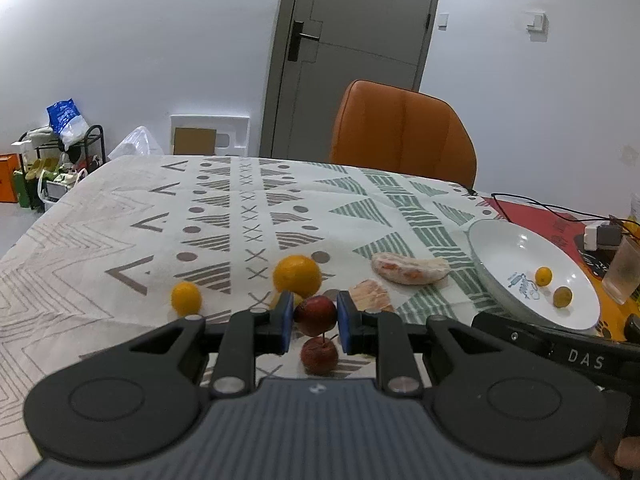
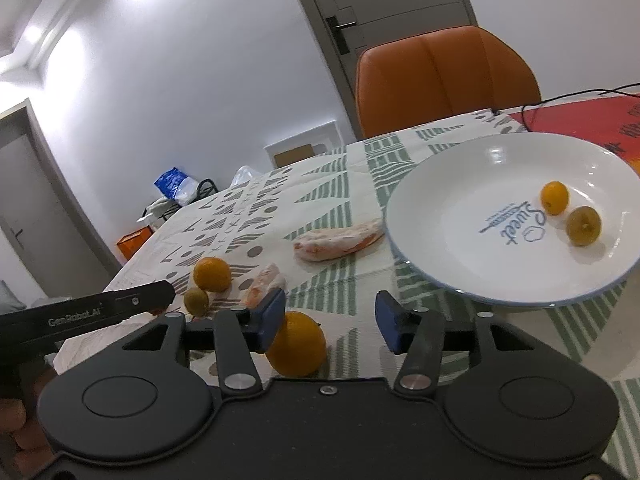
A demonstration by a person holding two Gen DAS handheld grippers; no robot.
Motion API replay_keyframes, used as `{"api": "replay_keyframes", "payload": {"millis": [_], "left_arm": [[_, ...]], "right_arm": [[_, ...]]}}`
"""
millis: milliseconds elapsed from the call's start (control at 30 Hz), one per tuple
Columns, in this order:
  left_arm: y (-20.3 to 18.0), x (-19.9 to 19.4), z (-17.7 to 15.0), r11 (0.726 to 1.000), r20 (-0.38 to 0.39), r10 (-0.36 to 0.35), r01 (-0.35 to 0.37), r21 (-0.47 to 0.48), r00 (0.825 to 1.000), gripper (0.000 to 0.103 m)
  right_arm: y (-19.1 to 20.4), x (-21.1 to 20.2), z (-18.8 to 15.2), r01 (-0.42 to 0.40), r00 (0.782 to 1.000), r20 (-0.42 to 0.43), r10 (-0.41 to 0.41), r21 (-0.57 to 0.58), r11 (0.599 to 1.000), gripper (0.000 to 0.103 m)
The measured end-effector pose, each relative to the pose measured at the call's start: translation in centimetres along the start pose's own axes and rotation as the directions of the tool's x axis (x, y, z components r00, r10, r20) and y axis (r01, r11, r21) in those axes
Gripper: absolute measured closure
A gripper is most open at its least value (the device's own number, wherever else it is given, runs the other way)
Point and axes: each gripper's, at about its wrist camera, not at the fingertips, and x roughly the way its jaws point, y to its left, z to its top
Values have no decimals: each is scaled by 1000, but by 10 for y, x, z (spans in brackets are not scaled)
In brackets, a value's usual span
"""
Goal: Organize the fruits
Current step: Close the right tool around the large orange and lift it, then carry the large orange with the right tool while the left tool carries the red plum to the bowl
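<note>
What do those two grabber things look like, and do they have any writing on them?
Both look alike. The left gripper and the right gripper have black bodies with round discs, silver screws and blue pads on their fingers. From the other camera, the right one's side reads "DAS" and the left one's reads "GenRobot.AI". No sleeves or cables show.

Two small fruits (image 2: 568, 210) lie in the plate (image 2: 440, 216), right of the wrapped bun (image 2: 336, 242).
</note>
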Motion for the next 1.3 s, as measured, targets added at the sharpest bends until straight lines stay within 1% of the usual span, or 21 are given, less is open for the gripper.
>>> {"api": "replay_keyframes", "payload": {"millis": [33, 100, 167, 200, 233, 267, 300, 400, 467, 800, 967, 1300], "left_arm": [[2, 0, 0, 1000, -2, 0, 0, -5, 1000, 81], [6, 1, -1, 1000, -4, 2, -2, -13, 1000, 81], [10, 1, -2, 1000, -5, 3, -3, -22, 1000, 81], [12, 1, -3, 1000, -5, 3, -3, -28, 1000, 81], [13, 0, -4, 1000, -6, 3, -3, -30, 1000, 81], [14, 0, -4, 999, -7, 3, -3, -32, 1000, 81], [15, 0, -5, 999, -9, 3, -3, -34, 1000, 81], [16, 0, -6, 999, -14, 5, -6, -33, 1000, 81], [14, -1, -5, 1000, -13, 4, -4, -30, 1000, 81], [-10, -1, -2, 1000, -3, -26, 26, 11, 1000, 81], [-24, 0, 0, 998, 0, -44, 44, 33, 999, 81], [-50, 5, 3, 994, 3, -82, 81, 69, 997, 81]], "right_arm": [[2, 2, -1, -9, 1000, -4, 9, -5, 1000, 50], [6, 4, -2, -27, 999, -17, 27, -16, 999, 46], [13, 9, -6, -61, 997, -46, 59, -35, 998, 45], [16, 12, -8, -80, 995, -65, 77, -46, 996, 46], [21, 15, -11, -91, 992, -91, 85, -62, 994, 50], [24, 17, -13, -100, 990, -107, 92, -75, 992, 66], [28, 19, -15, -105, 989, -118, 94, -89, 990, 65], [38, 13, -17, -63, 995, -87, 50, -146, 987, 66], [37, 8, -15, -64, 996, -64, 56, -132, 989, 66], [11, -16, -1, -1, 1000, 27, 3, -87, 996, 66], [-3, -25, 1, 44, 998, 57, -40, -64, 997, 66], [-27, -40, 7, 93, 991, 95, -90, -29, 995, 65]]}}
